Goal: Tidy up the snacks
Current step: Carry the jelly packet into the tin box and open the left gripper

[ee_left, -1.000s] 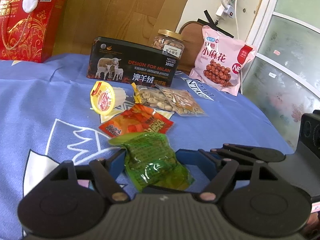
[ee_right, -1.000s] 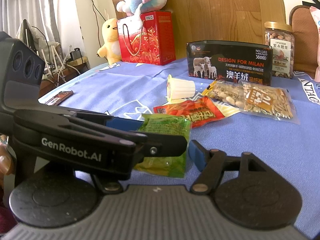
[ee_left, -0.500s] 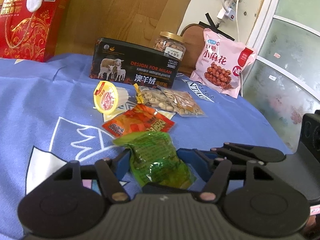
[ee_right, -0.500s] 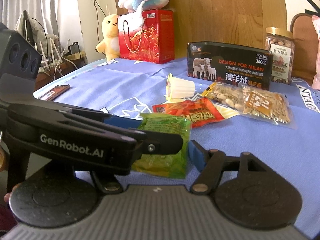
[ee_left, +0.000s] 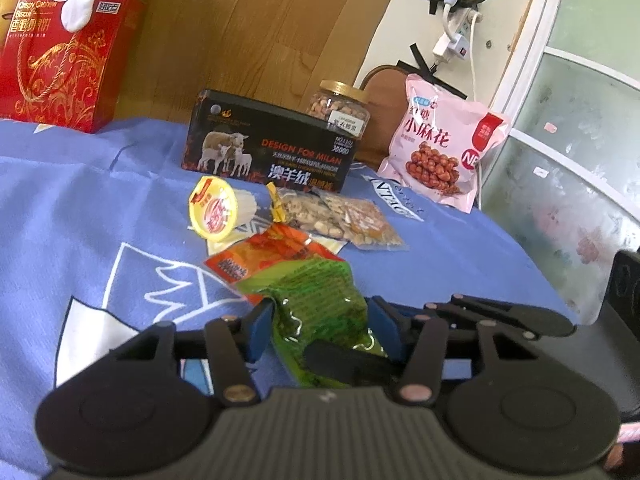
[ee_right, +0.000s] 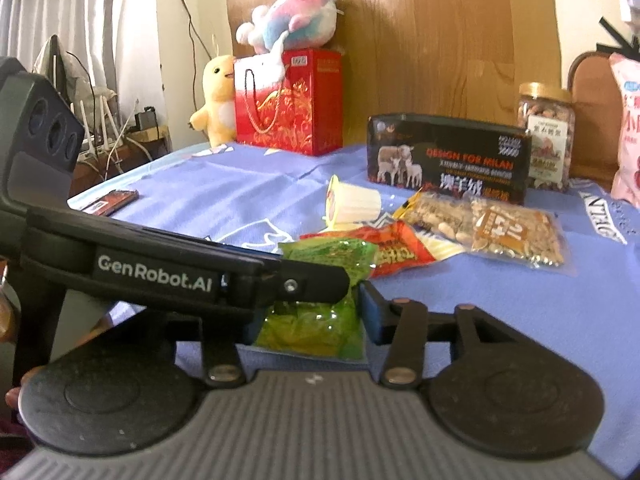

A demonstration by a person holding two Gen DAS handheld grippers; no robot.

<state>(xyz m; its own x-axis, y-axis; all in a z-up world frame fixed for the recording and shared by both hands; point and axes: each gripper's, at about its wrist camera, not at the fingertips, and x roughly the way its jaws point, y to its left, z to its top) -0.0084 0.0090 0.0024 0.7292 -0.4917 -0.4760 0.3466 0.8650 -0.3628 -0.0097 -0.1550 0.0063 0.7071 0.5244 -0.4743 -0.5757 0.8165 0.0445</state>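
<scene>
Both of your grippers are working on one green snack packet (ee_left: 320,312), which lies on the blue cloth (ee_left: 80,216) at the near end of the snack pile. Your left gripper (ee_left: 318,330) has the packet between its two blue pads, which are closing and already dent the wrapper on both sides. Your right gripper (ee_right: 320,312) comes in from the other side; its jaws are closing too, with the same packet between them, but the left gripper's finger crosses in front of its left pad, so you cannot tell whether both pads press on the wrapper. Counting the loose snacks behind it: one orange-red packet (ee_left: 276,256) partly under the green one, one jelly cup (ee_left: 214,210) lying on its side with its yellow lid facing the left camera, and two clear nut packets (ee_left: 340,220) lying side by side and touching. Farther back stand one black box (ee_left: 268,148) printed with sheep, one jar of nuts (ee_left: 340,110) with a gold lid just behind it, and one pink snack bag (ee_left: 440,152) leaning to the right. One red gift bag (ee_right: 292,100) stands at the far left, with one pastel plush toy (ee_right: 292,20) on top and one yellow plush chick (ee_right: 218,100) beside it. One small dark packet (ee_right: 114,200) lies apart near the cloth's left edge.
</scene>
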